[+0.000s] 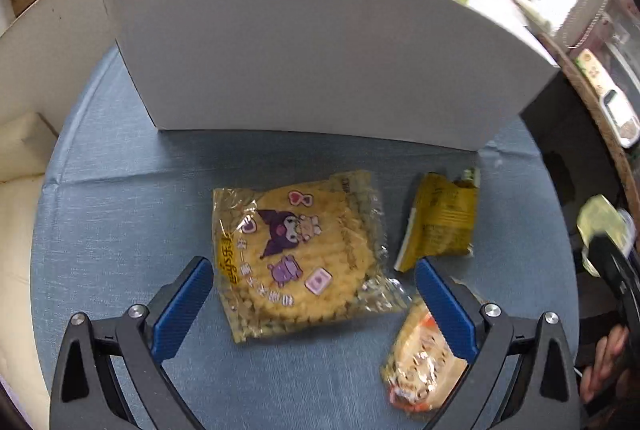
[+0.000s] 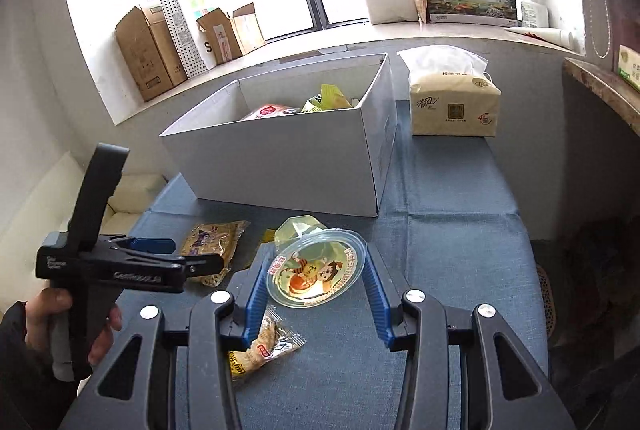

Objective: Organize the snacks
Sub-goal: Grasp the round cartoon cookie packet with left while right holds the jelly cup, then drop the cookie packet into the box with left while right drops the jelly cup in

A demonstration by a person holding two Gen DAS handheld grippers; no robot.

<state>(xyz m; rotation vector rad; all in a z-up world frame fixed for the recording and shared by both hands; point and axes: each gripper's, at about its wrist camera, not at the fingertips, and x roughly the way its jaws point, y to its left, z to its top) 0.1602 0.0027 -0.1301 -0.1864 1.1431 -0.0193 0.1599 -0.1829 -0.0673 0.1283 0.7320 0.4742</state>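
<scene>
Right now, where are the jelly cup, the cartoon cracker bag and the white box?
jelly cup point(image 2: 316, 272), right wrist view, printed lid
cartoon cracker bag point(image 1: 296, 250), left wrist view, middle of wrapper
white box point(image 2: 280, 166), right wrist view, front wall

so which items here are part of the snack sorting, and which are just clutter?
Job:
white box
jelly cup in right gripper
cartoon cracker pack
yellow packet
orange-trimmed pack
left gripper, open

Clutter:
tissue pack
cardboard boxes
polka-dot bag

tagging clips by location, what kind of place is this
Probably a lived-in home room, not a lab: a windowsill stacked with cardboard boxes, a tissue pack, and a cloth-covered table.
</scene>
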